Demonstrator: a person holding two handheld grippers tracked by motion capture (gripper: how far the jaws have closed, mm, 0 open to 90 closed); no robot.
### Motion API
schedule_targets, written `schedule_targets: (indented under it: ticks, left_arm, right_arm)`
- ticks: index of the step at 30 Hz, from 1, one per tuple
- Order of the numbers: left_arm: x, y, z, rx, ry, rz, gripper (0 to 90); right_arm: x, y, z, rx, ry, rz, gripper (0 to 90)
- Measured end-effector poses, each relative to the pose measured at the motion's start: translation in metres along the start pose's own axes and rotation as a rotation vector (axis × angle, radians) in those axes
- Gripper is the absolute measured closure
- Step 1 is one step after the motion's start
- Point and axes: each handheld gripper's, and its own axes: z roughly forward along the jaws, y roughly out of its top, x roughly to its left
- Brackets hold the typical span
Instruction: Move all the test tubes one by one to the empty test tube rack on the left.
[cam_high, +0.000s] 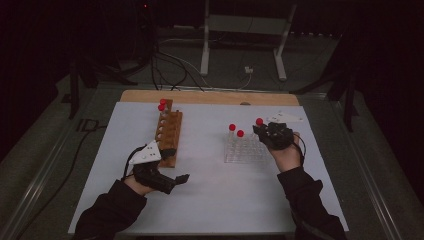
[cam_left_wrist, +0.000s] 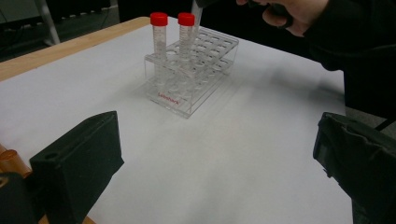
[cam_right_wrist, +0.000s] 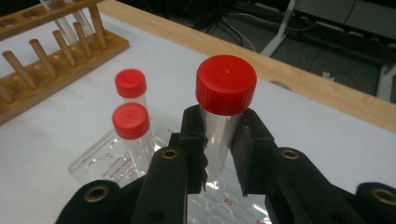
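Right gripper (cam_right_wrist: 219, 154): jaws pinched a tube (cam_right_wrist: 223, 116) just under its red cap, tube upright between them, cap above the jaw tips.
Held tube: sat over the clear rack (cam_right_wrist: 107, 163), which lay below and left of the jaws; whether its bottom was in a hole, could not tell.
Other tubes: two red-capped tubes (cam_right_wrist: 131, 122) stood in the clear rack, just left of the right jaws.
Left gripper (cam_left_wrist: 219, 154): jaws spread wide, nothing between them, low over the table (cam_left_wrist: 233, 177).
Clear rack from left jaws: straight ahead, well apart.
Wooden rack (cam_high: 169, 135): beside the left gripper, two red-capped tubes at its far end.
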Motion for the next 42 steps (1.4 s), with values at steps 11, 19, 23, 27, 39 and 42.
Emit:
schedule_targets:
  ticks: [11, 19, 23, 27, 39, 42]
  left_arm:
    - [-0.002, 0.005, -0.001, -0.002, -0.007, 0.008, 2.0]
    - [-0.005, 0.01, 0.0, -0.003, -0.022, 0.013, 2.0]
    - [-0.006, 0.011, 0.0, -0.003, -0.028, 0.015, 2.0]
    - [-0.007, 0.012, 0.001, -0.001, -0.034, 0.018, 1.9]
    - [-0.013, 0.019, 0.004, 0.0, -0.059, 0.036, 1.9]
    - [-0.014, 0.021, 0.005, 0.0, -0.068, 0.04, 2.0]
  right_arm:
    - [0.002, 0.007, -0.028, -0.024, 0.001, -0.027, 74.9]
    - [0.015, 0.002, -0.046, -0.021, 0.056, -0.05, 74.9]
    - [0.026, -0.001, -0.051, -0.017, 0.1, -0.066, 74.9]
    - [0.038, -0.004, -0.054, -0.014, 0.144, -0.083, 74.8]
    - [0.071, -0.012, -0.047, 0.014, 0.25, -0.127, 74.8]
    - [0.079, -0.015, -0.043, 0.024, 0.279, -0.136, 74.8]
